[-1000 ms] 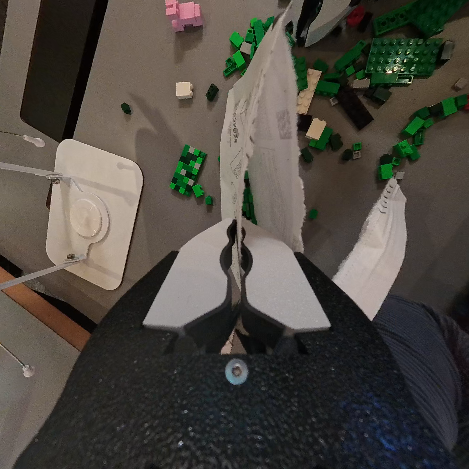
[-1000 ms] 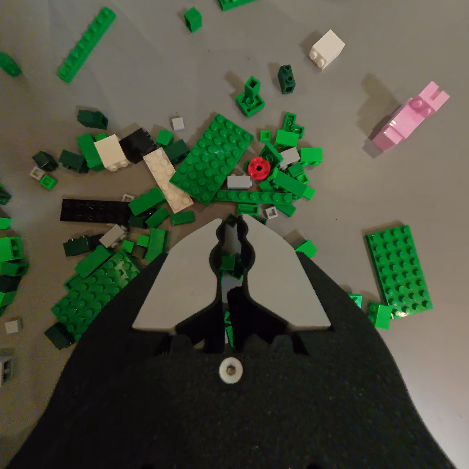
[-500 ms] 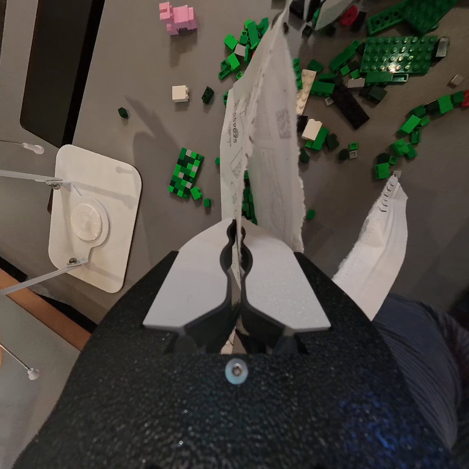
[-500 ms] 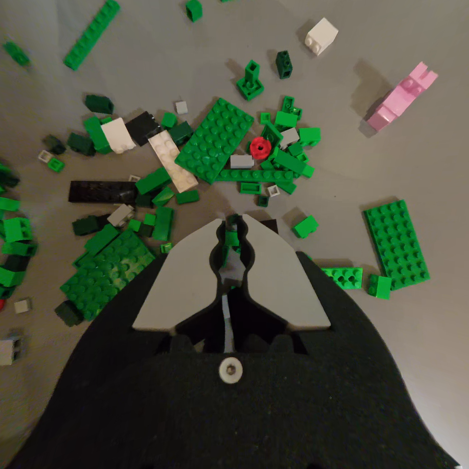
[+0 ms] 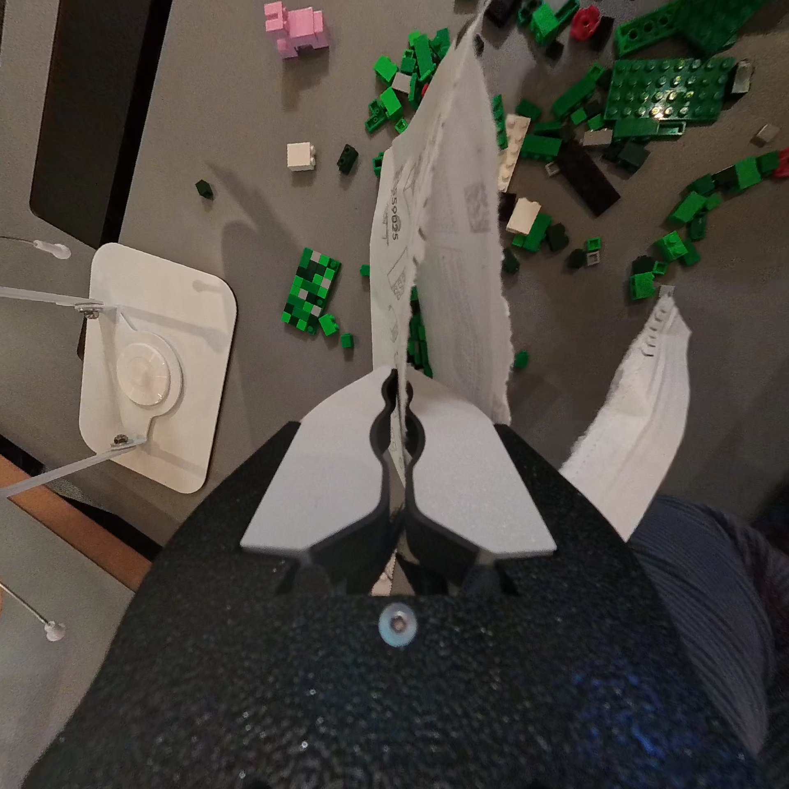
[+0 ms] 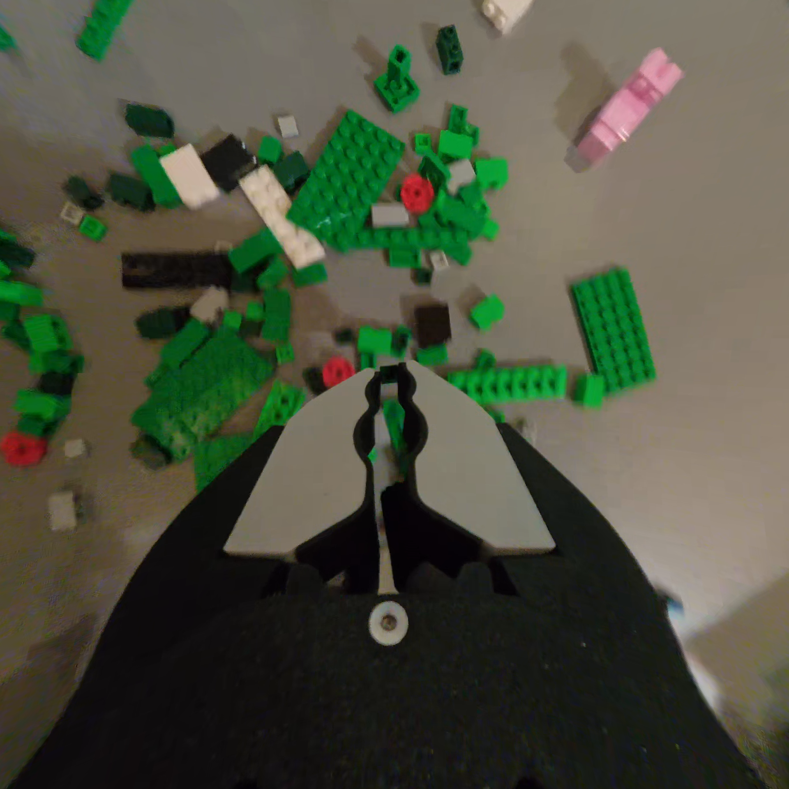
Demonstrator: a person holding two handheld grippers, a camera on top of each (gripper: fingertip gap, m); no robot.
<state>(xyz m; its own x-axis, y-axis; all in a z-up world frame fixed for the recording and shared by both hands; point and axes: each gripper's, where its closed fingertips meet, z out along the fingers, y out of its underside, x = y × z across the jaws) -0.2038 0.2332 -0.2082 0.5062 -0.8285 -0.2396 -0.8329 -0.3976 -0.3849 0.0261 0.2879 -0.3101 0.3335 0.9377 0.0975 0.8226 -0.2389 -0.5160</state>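
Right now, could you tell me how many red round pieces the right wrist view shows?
3: one beside the large green plate, one just left of the right tool, shut on a dark green piece, one at the far left edge. More may hide under the pile.

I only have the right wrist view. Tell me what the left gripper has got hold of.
Observer: The left gripper is shut on a torn white printed paper bag, which stands up from between its fingers.
Operator: Report what lies off to its left.
Observer: A white rounded plastic plate with a clear round disc on it, lying on the grey table.
Operator: Now its right side.
Observer: A second strip of torn white paper sticks up beside a dark blue ribbed sleeve.
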